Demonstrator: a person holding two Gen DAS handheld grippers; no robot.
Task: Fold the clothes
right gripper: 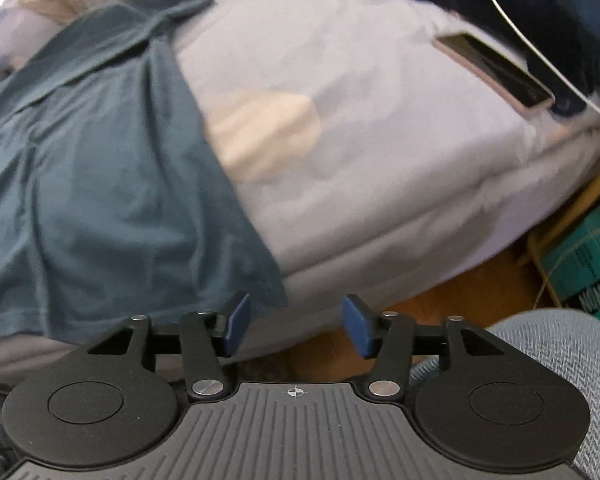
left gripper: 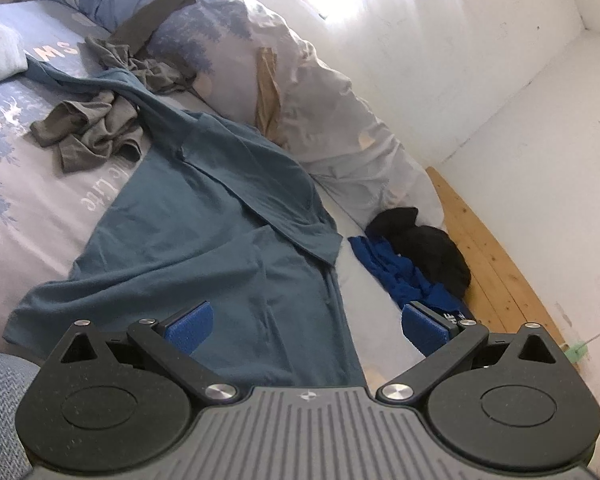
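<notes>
A teal-blue T-shirt [left gripper: 204, 220] lies spread lengthwise on the bed, one sleeve folded across its body. It also shows in the right wrist view [right gripper: 100, 160], its hem corner hanging at the bed's near edge. My left gripper [left gripper: 306, 328] is open and empty, hovering over the shirt's lower hem. My right gripper [right gripper: 296, 326] is open and empty, just off the bed edge beside the shirt's hem corner. Crumpled grey clothes [left gripper: 92, 132] lie beyond the shirt.
A bright blue garment [left gripper: 400, 272] and a black one [left gripper: 428, 244] sit at the bed's right edge. A rumpled duvet [left gripper: 320, 92] lies along the wall. A phone [right gripper: 496, 72] with a white cable lies on the sheet. Teal boxes [right gripper: 592, 264] stand on the wooden floor.
</notes>
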